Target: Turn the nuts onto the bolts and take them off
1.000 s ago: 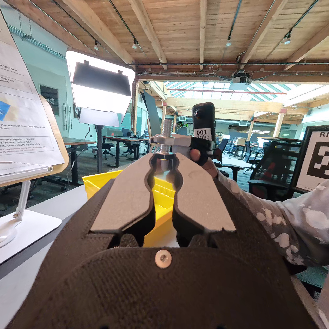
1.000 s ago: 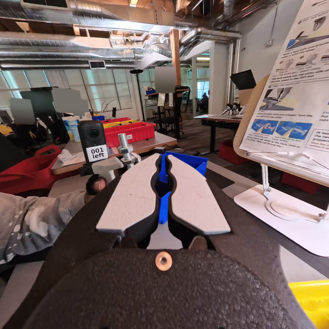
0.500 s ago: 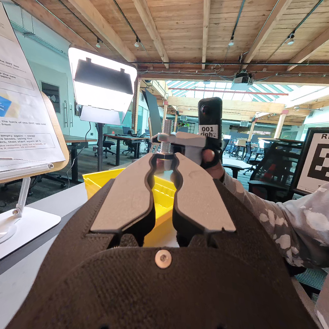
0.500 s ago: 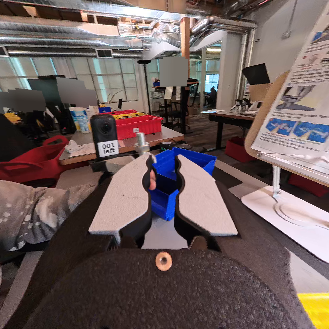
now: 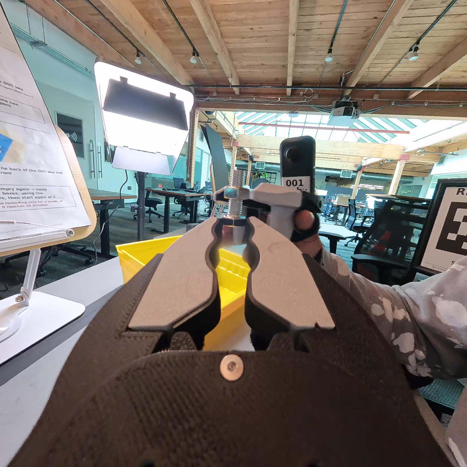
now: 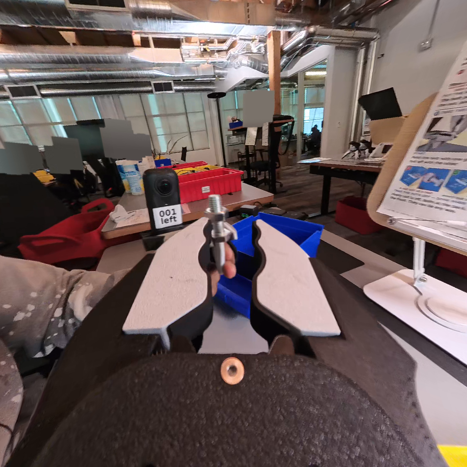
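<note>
My left gripper (image 5: 233, 225) is shut on the head of a silver bolt (image 5: 236, 182) and holds it upright above the table. A silver nut (image 5: 233, 193) sits partway down the thread. The right gripper's fingers (image 5: 275, 194) reach in from the right at the height of the nut. In the right wrist view my right gripper (image 6: 230, 225) is open, with the bolt (image 6: 214, 202) and the nut (image 6: 214, 214) between its fingertips, close to the left finger. The jaws stand apart and do not clamp the nut.
A yellow bin (image 5: 141, 255) sits on the table behind the left gripper and a blue bin (image 6: 290, 227) behind the right. An instruction sheet on a white stand (image 5: 30, 151) is at the left, and also shows in the right wrist view (image 6: 429, 177). A marker board (image 5: 452, 222) stands at the right. Both grippers' tips are close together, under 4 cm apart.
The right gripper has opened and swung left, so the bolt and nut now stand between its fingers. The left gripper has kept hold of the bolt, almost still.
</note>
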